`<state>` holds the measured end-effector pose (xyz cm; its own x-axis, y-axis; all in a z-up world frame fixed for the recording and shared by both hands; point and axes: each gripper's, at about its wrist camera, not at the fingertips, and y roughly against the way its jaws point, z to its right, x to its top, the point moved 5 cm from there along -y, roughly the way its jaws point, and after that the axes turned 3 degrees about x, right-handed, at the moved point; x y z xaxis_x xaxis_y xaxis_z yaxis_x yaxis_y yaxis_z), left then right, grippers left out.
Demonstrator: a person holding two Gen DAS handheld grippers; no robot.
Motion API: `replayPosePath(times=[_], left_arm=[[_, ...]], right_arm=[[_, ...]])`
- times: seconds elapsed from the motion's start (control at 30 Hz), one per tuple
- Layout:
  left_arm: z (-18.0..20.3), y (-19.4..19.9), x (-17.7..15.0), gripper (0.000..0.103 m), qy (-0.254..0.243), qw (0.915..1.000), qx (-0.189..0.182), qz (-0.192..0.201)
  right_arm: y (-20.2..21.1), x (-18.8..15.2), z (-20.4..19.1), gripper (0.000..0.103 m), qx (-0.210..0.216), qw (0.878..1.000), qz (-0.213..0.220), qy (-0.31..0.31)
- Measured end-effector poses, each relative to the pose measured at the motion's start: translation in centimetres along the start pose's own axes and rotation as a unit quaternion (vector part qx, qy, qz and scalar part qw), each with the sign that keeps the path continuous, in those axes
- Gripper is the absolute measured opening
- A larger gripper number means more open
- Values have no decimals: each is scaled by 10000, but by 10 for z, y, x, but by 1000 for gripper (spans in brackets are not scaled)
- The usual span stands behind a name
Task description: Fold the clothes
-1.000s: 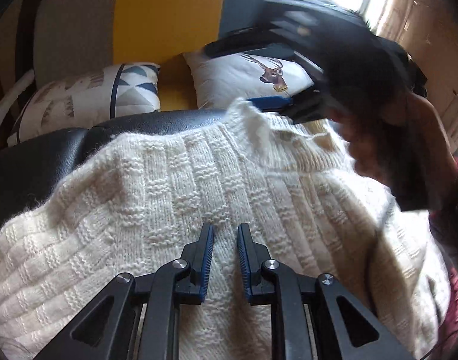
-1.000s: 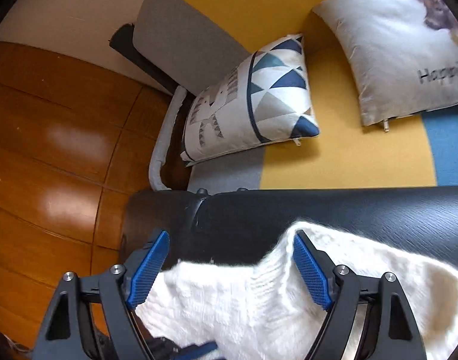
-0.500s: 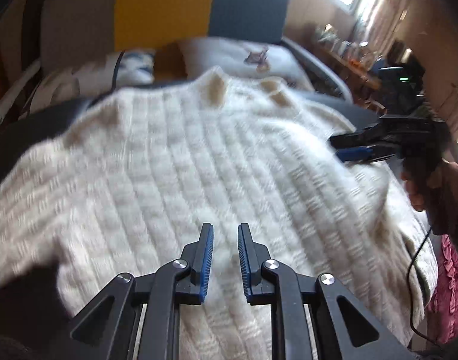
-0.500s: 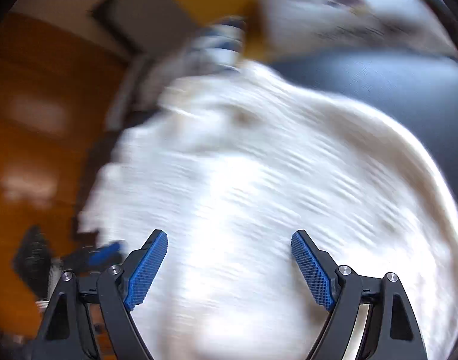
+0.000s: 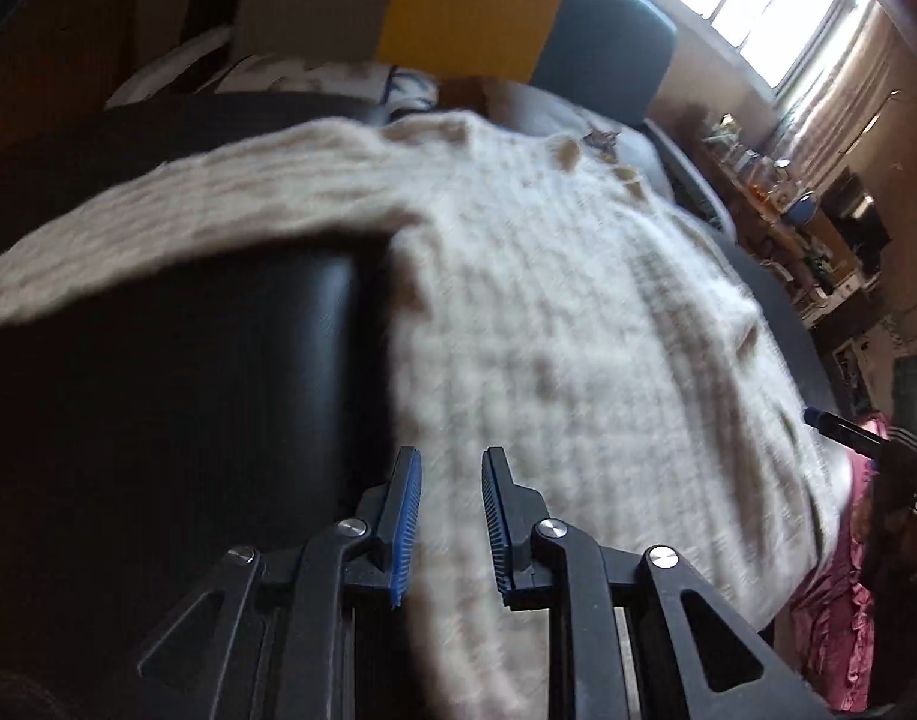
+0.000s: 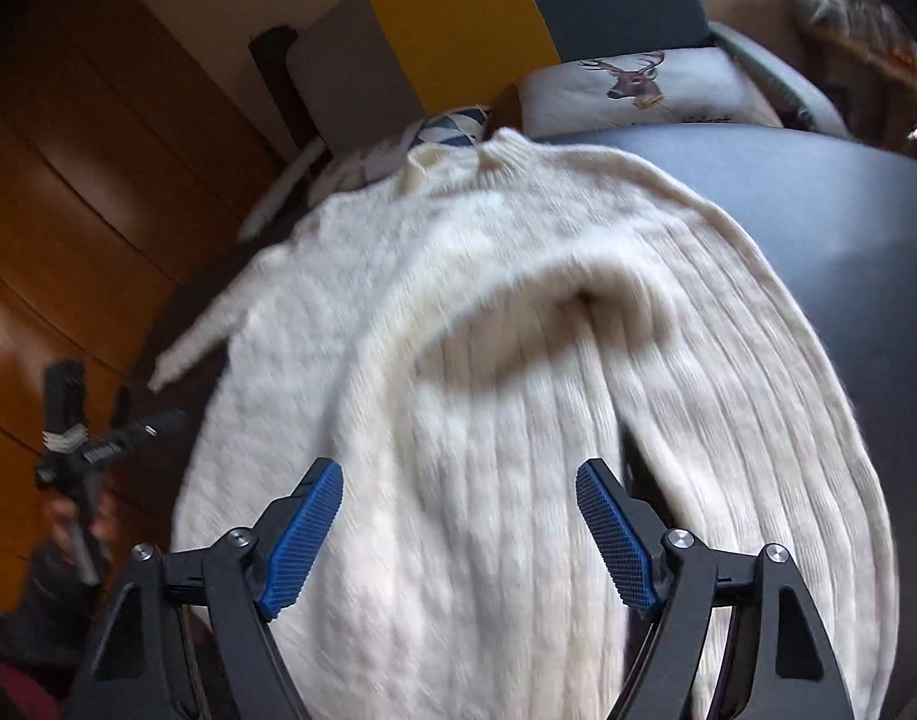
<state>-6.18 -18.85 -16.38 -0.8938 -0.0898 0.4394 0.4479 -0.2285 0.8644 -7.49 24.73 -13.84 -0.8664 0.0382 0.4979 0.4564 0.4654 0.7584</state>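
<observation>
Right-wrist view gives us the cream cable-knit sweater (image 6: pixel 518 360) spread on the black leather surface (image 6: pixel 848 252), bare leather beyond its right edge. Our right gripper (image 6: pixel 458 531) is closing above it; our left gripper (image 5: pixel 451 516) is opening, holding nothing.

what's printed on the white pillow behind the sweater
A brown deer head with antlers on the white pillow; right wrist view.

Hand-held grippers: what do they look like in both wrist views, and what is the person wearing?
Both are black plastic linkages with triangular cut-outs and silver pivot screws. Each finger carries a ribbed blue pad. That goes for the left hand-held gripper and the right hand-held gripper. Seen from the right wrist, the left one has a black handle with a white label. A pink ruffled garment shows at the frame edge.
</observation>
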Motion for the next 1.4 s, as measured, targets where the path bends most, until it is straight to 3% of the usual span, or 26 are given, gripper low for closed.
replayPosePath(times=[0.13,0.33,0.43,0.53,0.73,0.87,0.93,0.97,1.0,1.07,1.1,1.27,1.4], left_arm=[[-8,-6,-20,20,242,9996,-77,-139],[6,-16,-24,21,182,9998,41,-115],[18,-16,-26,10,-16,9998,167,93],[28,-17,-27,8,-339,9979,519,177],[1,-16,-19,7,-284,9930,1143,21],[4,-11,-16,9,-156,9941,1066,-84],[9,-1,-12,11,-81,9942,1075,-12],[12,6,-9,11,-61,9940,1094,67],[15,13,-7,11,-85,9935,1122,181],[27,24,0,11,-184,9929,1114,369],[34,28,3,11,-242,9930,1066,442],[91,20,15,14,-684,9964,283,421],[149,-1,18,14,-1299,9912,10,234]], right_arm=[[-6,-25,-1,70,-443,9988,-84,179],[-17,-35,-6,47,-930,9941,-270,490],[-24,-37,-4,47,-1167,9905,-401,599],[-30,-40,1,47,-1400,9864,-536,667],[-26,-50,9,47,-1689,9791,-838,766],[-18,-52,13,50,-1372,9869,-672,523],[0,-49,15,50,-908,9950,-379,146],[14,-46,17,53,-712,9973,-149,-43],[33,-45,23,63,-727,9971,128,-163],[74,-45,41,77,-1033,9920,620,-379],[93,-49,54,79,-1252,9881,760,-476],[141,-94,115,79,-2058,9710,725,-976],[140,-123,144,64,-2356,9628,513,-1221]])
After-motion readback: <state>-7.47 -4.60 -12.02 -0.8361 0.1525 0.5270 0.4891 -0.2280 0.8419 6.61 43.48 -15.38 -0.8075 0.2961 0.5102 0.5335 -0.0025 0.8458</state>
